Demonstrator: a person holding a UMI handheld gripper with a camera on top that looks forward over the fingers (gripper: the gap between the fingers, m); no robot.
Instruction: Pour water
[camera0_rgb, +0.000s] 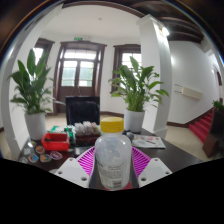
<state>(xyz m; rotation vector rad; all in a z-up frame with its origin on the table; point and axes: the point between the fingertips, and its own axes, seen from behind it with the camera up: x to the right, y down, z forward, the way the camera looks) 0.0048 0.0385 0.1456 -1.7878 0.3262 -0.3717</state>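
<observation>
Room with tall windows (80, 68), two potted plants: left plant (30, 85), right plant (137, 88). Dark desk (180, 155) carries clutter. Yellow cup (112, 126) far centre, contents not visible. Red box (55, 141) on the left, small jars (42, 153) near it, contents unclear. Clear plastic bottle (112, 160) stands upright, nearest, between the tool (112, 170) fingers; pads (88, 160) appear pressed on both sides, so clenched on the bottle. Bottle likely light, thin-walled, squashy, slippery; grip mid-body, not too hard. Water level inside cannot be told. Likely pour target is the cup just beyond.
</observation>
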